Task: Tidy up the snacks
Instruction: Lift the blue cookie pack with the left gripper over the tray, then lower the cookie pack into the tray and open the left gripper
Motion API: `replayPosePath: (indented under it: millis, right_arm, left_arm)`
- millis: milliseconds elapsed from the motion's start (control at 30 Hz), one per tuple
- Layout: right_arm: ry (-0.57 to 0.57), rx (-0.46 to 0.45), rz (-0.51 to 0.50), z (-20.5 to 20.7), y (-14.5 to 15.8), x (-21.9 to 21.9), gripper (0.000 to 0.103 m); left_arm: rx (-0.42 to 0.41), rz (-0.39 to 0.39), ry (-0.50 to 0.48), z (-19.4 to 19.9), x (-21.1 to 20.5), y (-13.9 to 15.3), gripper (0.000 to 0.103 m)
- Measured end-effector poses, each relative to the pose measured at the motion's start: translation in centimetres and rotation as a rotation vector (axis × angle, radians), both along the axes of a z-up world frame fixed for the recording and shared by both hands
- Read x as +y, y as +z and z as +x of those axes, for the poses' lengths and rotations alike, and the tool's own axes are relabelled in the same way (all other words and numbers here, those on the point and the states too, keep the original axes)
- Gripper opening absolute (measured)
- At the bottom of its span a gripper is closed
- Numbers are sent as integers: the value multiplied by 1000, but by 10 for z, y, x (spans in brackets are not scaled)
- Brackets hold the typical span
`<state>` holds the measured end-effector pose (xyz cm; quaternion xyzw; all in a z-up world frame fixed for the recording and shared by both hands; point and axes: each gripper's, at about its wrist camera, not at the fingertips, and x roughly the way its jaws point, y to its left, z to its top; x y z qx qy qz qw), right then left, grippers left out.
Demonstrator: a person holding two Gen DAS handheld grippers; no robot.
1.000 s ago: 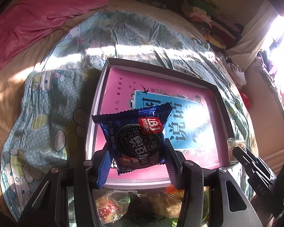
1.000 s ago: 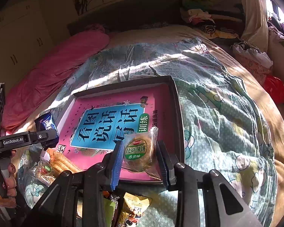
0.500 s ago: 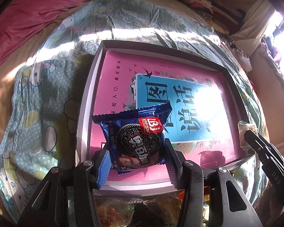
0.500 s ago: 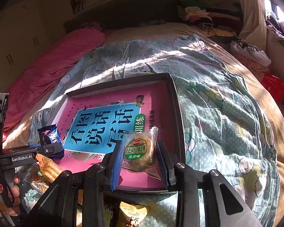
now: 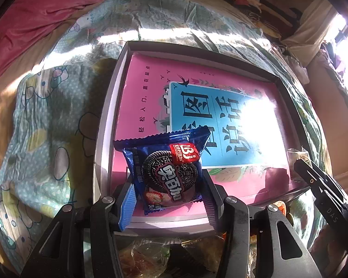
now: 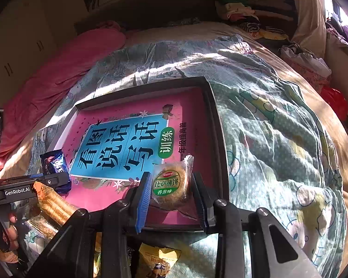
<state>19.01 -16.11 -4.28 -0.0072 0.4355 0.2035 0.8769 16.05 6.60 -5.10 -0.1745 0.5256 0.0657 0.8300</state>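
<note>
Left gripper [image 5: 168,188] jaws clamp cookie pack [image 5: 168,169]; right gripper [image 6: 170,191] jaws clamp biscuit [image 6: 170,183]. Tray [image 6: 217,134] ahead. Slick wrappers risk slipping out early.

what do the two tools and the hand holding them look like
Both tools are black, angular frames with silver pivot bolts. The left tool and right tool each have a ribbed blue pad on one finger. White "GenRobot.AI" lettering marks one side. The left hand is bare with red nail polish.
</note>
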Motion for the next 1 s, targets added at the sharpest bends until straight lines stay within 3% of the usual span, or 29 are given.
replayPosePath:
  millis: [800,1000]
  right_arm:
    - [-3,18,6,-10,-2,-7,36]
    - [-6,20,22,-14,1,-10,37]
  left_arm:
    - [13,1,27,-11,9,0,53]
    - [4,-30,38,-18,11,2,53]
